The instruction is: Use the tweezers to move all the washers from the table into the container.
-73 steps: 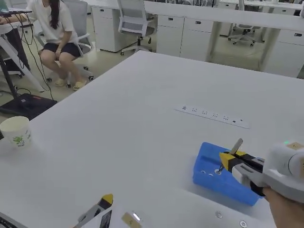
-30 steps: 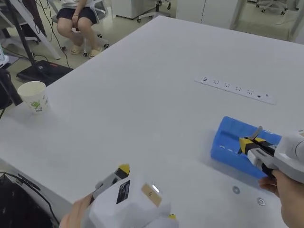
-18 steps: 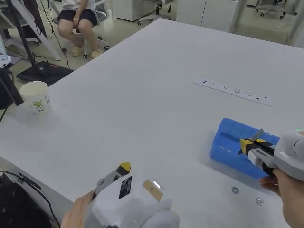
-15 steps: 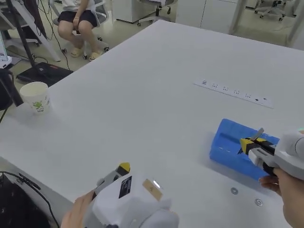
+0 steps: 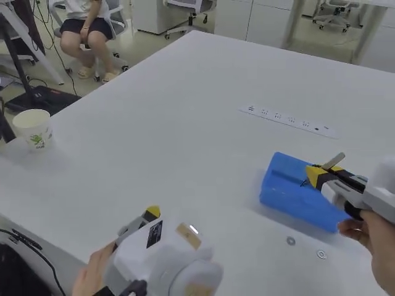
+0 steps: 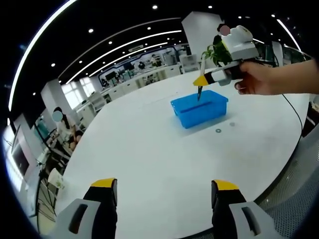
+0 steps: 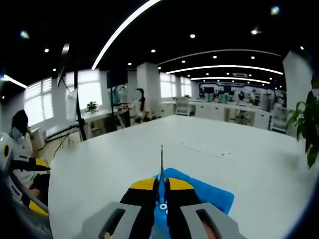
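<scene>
The step in hand looks like the drop-off end of a carry. The right claw (image 5: 316, 177) is shut tight on the tweezers (image 5: 307, 181) and hangs over the container (image 5: 290, 200), with the tweezer tips pointing down into it. In the right gripper view a small ring (image 7: 163, 205), probably a washer, sits on the container's blue floor directly below the tips. Whether the tips also pinch anything is too fine to tell. 2 washers (image 5: 291, 241) lie flat on the worktop (image 5: 185, 123) just beside the container, off its wall nearest the person. They are close to each other but apart, so the task is judged unfinished. The left claw (image 6: 162, 194) holds nothing, with its jaws spread wide. It is well apart from the container, low over the worktop's near edge, and has no evident part in this step. The next move calls for lifting the tweezers clear of the container wall and bringing them down on the washer closer to that wall. Since the washers are thin and flat on a smooth top, the tips likely need a shallow angle, with 1 tip through the hole or both across the rim. The squeeze should be light so the piece does not skid or flick away.
</scene>
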### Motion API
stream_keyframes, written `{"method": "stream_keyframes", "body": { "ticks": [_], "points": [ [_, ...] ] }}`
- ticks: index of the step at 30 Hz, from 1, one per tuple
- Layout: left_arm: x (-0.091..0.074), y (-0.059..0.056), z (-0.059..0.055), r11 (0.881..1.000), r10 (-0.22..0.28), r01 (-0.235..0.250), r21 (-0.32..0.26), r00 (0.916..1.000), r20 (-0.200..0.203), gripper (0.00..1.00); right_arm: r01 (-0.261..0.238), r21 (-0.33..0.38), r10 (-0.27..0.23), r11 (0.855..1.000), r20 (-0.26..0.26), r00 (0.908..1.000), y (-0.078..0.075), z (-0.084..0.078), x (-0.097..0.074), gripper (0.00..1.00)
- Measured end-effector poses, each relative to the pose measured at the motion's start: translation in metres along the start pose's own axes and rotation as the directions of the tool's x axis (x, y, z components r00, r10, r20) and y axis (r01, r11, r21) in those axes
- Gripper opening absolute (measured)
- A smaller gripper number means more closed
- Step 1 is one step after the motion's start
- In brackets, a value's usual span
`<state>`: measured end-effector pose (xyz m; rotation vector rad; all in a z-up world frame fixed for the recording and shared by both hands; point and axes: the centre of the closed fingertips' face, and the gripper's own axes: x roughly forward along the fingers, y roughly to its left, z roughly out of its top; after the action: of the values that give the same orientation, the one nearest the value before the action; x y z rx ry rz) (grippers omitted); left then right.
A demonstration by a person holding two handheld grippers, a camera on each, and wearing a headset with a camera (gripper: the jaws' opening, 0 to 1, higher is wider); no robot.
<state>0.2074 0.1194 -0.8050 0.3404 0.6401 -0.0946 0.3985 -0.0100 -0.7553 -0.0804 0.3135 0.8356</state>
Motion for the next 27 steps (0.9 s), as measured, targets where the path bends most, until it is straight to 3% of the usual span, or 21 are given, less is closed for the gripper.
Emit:
{"method": "stream_keyframes", "body": {
  "ticks": [10, 18, 27],
  "points": [
    [0.001, 0.000, 0.000, 1.000, -0.001, 0.001, 0.001, 1.0000, -0.003, 0.80, -0.046, -0.003, 0.046, 0.999, -0.017, 0.9988, 0.024, -0.017, -0.018, 0.04],
    [0.001, -0.001, -0.001, 1.000, -0.003, 0.003, 0.000, 1.0000, -0.003, 0.80, -0.051, 0.022, 0.053, 0.998, -0.061, 0.9967, 0.026, -0.041, -0.027, 0.04],
    [0.001, -0.002, -0.002, 1.000, -0.007, 0.007, 0.008, 0.9999, -0.008, 0.79, -0.062, 0.024, 0.064, 0.998, -0.118, 0.9909, 0.025, -0.064, -0.024, 0.04]
  ]
}}
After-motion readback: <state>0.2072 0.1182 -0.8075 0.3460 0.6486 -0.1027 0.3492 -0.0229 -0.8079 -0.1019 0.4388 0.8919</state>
